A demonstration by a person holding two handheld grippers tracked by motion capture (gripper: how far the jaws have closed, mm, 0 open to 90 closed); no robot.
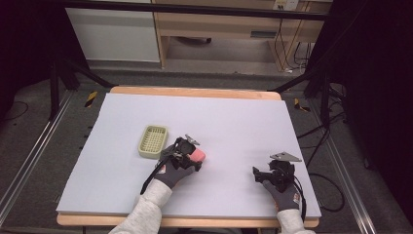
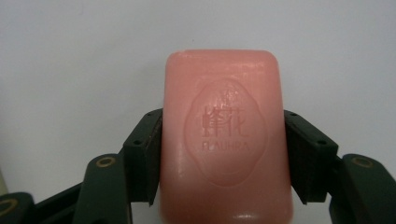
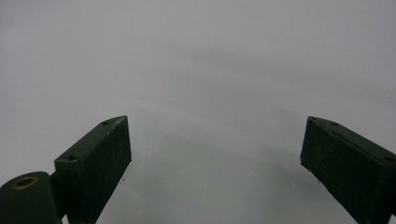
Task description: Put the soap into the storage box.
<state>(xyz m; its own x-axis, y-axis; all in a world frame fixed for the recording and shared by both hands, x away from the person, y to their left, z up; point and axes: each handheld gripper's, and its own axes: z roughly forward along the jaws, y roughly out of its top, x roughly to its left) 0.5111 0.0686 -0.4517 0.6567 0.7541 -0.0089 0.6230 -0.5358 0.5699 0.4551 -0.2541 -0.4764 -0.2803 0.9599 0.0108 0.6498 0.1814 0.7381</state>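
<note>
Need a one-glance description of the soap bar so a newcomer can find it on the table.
Start at the pale sheet covering the table, then go to its left-front area, where a green slotted soap dish sits. Just right of the dish, the left tool is shut on the soap bar. It is the only pink item: a rounded block with an oval stamped emblem.

The left tool [image 1: 192, 157] hides most of the pink soap [image 1: 197, 155]; the soap's near end leaves the left gripper view.

There was one pink soap [image 1: 197, 155], one green dish [image 1: 153, 141], one white mat [image 1: 234, 122], and two grippers, left [image 1: 187, 152] and right [image 1: 259, 174].
</note>
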